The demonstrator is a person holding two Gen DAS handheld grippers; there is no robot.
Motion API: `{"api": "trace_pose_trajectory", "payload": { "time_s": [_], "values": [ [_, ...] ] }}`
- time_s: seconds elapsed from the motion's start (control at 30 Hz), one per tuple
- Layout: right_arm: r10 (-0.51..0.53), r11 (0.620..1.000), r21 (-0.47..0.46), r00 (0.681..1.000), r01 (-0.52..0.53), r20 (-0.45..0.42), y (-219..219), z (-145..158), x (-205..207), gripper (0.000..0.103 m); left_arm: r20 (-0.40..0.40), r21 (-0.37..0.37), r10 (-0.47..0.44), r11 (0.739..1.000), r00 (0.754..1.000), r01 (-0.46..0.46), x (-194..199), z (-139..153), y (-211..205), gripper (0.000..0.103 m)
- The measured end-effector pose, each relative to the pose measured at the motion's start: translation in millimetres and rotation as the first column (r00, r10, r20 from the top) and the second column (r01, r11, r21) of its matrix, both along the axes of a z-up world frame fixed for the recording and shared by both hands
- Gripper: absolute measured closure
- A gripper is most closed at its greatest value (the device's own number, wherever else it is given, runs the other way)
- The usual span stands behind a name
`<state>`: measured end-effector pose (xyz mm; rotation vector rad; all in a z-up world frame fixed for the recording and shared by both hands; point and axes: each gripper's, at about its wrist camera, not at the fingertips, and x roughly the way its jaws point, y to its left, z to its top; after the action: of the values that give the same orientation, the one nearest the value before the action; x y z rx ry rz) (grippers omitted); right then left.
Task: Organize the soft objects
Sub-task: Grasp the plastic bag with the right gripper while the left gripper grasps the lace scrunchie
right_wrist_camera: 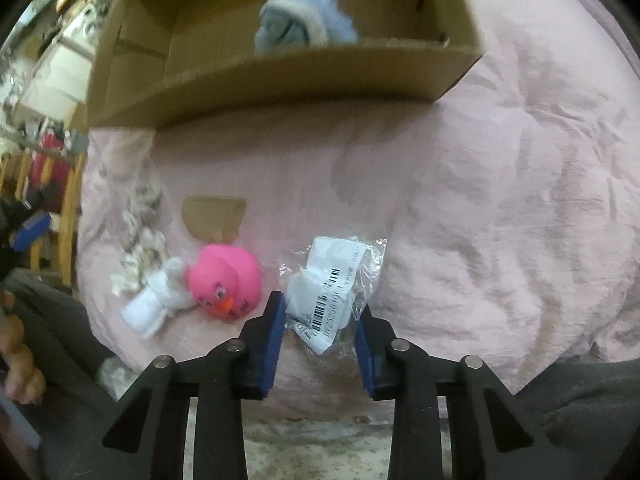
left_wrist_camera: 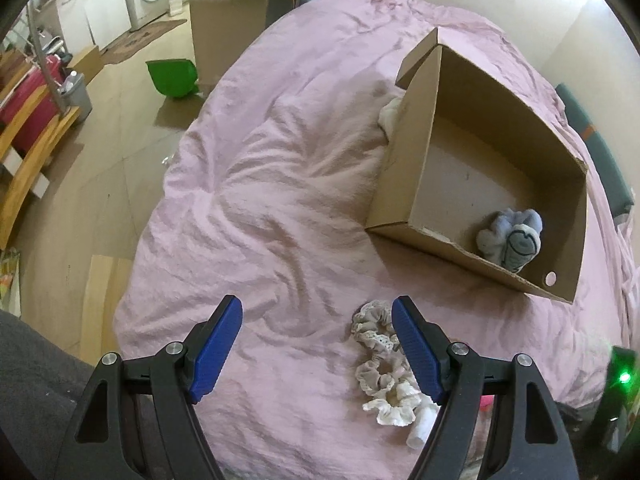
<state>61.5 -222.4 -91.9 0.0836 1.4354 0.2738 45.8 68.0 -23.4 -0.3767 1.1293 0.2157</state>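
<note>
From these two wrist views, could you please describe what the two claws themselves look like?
Both match: the left claw and right claw have black plastic arms with triangular cut-outs and round silver pivot pins, each tipped with long blue ribbed pads. No cables or markings show on them.

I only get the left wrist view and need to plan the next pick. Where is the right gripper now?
Observer: The right gripper has its jaws closed on a clear packet with a barcode label, lying on the pink bedcover.
Operator: And the pink speck I see past the white roll?
Observer: That is a pink duck, lying right against the white cloth roll.
</note>
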Motion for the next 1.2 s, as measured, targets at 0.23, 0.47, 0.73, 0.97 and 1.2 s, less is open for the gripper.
{"api": "trace_pose_trajectory", "payload": {
  "time_s": [0.23, 0.47, 0.73, 0.97, 1.2],
  "values": [
    [-0.049, 0.989, 0.145, 0.978, 0.020, 0.203, -12, 49, -6, 0.070, -0.051, -0.045, -0.078, 0.996, 0.996, 0.076, 5, -13, -17, 0.028],
    [-0.069, 0.985, 0.169, 0.978, 0.036, 0.197, -25, 53, -5, 0.070, -0.088, -0.134, -0.268, 0.958, 0.960, 0.255, 8, -27, -57, 0.056],
    [-0.046, 0.988, 0.156, 0.980, 0.016, 0.192, -14, 46, -4, 0.070, -0.178, -0.148, -0.300, 0.950, 0.937, 0.276, 14, -53, -68, 0.089],
    [-0.057, 0.988, 0.155, 0.981, 0.028, 0.187, -13, 44, -3, 0.070, -0.054, -0.147, -0.275, 0.953, 0.960, 0.265, 6, -23, -52, 0.095],
    [-0.062, 0.985, 0.170, 0.978, 0.027, 0.201, -13, 47, -4, 0.070, 0.000, -0.127, -0.203, 0.971, 0.979, 0.201, -3, -6, -31, 0.095]
  ]
}}
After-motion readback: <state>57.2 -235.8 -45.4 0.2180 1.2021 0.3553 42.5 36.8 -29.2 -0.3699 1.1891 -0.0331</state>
